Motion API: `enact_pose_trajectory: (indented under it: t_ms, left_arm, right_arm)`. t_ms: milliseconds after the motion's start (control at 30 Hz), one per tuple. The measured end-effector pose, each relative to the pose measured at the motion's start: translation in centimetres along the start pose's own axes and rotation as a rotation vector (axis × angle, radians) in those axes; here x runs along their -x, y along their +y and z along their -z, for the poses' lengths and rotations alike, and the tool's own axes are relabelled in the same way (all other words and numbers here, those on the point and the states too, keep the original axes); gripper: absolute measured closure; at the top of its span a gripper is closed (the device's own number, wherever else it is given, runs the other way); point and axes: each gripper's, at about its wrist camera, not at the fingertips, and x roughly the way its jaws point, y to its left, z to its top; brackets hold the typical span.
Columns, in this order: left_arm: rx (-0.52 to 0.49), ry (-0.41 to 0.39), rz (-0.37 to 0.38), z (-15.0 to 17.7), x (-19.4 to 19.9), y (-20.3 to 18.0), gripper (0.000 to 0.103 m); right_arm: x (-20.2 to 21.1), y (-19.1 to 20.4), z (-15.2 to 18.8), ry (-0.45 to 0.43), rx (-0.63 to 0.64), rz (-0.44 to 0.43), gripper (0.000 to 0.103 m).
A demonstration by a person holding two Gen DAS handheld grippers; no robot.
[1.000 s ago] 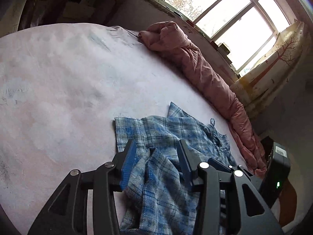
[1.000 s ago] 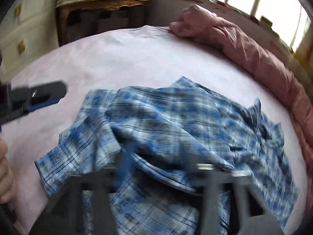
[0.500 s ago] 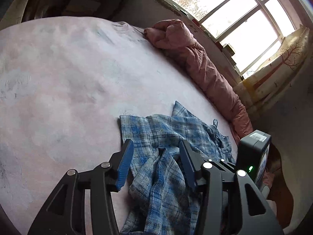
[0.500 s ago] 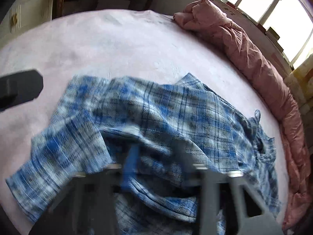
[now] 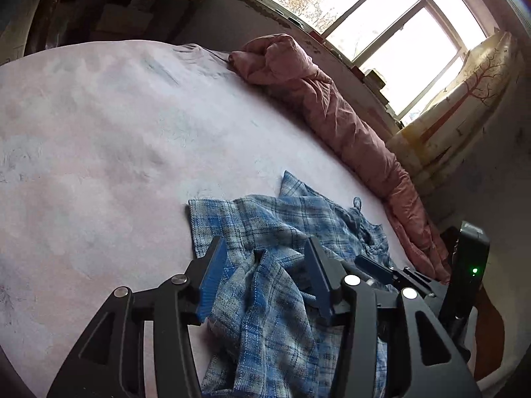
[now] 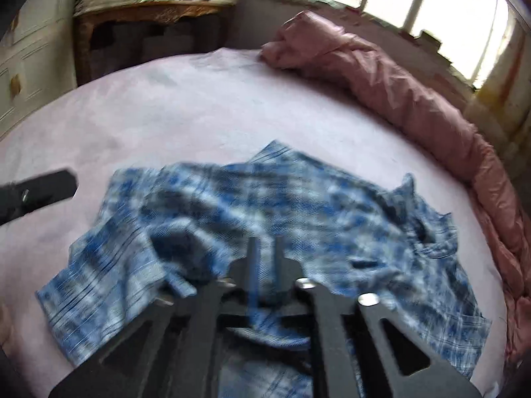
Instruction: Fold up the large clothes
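A lived-in bedroom in a home is showing here. A wide bed covered with a pale pink sheet (image 5: 109, 139) is filling most of both views. A rolled dusty-pink quilted duvet (image 5: 335, 116) is lying along the bed's far edge, under a large white-framed multi-pane window (image 5: 381, 26) that is letting in daylight. Beside the window a cream curtain printed with a brown tree (image 5: 464, 99) is hanging. Beyond the head of the bed, a carved dark wooden table (image 6: 149, 16) is carrying piled papers and clutter, and cream panelled cabinet doors (image 6: 30, 53) are standing next to it.
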Motion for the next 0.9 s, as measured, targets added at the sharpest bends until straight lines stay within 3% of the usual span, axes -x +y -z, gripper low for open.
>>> enact_pose_trajectory:
  t_ms: [33,67,267,333,400,433,467,500,667,900]
  left_arm:
    - [0.005,-0.001,-0.002,0.0,0.0,0.1,0.056]
    - [0.012,-0.002,-0.005,-0.1,0.0,0.3,0.056]
    - [0.053,-0.007,-0.024,-0.6,-0.1,1.4,0.056]
    - [0.064,-0.009,-0.034,-0.7,-0.1,1.8,0.056]
    - [0.076,-0.011,-0.027,-0.8,0.0,2.1,0.056]
    - [0.079,-0.009,-0.022,-0.8,0.0,2.2,0.056]
    - [0.08,-0.008,-0.019,-0.7,0.0,2.2,0.056]
    - [0.079,-0.004,-0.019,-0.7,-0.2,2.2,0.056]
    - [0.063,0.006,-0.011,-0.7,-0.2,1.9,0.056]
    - [0.05,-0.006,-0.02,-0.6,0.1,1.8,0.056]
  right_arm:
    - [0.2,0.3,0.0,-0.012,-0.006,-0.031,0.036]
    - [0.3,0.8,0.0,-0.032,-0.007,-0.044,0.032]
    - [-2.4,3.1,-0.7,0.043,0.041,-0.016,0.032]
    - [-3.8,3.9,-0.7,0.071,0.079,0.031,0.032]
    - [-4.9,4.3,-0.7,0.086,0.086,0.039,0.037]
    - [-5.4,4.3,-0.7,0.099,0.079,0.016,0.052]
    - [-6.0,4.5,-0.6,0.129,0.063,-0.03,0.081]
    - [-6.3,4.6,-0.5,0.146,0.057,-0.048,0.095]
    - [-5.0,5.3,-0.6,0.059,0.078,0.011,0.101]
    - [-1.9,1.9,-1.4,-0.015,-0.004,0.103,0.101]
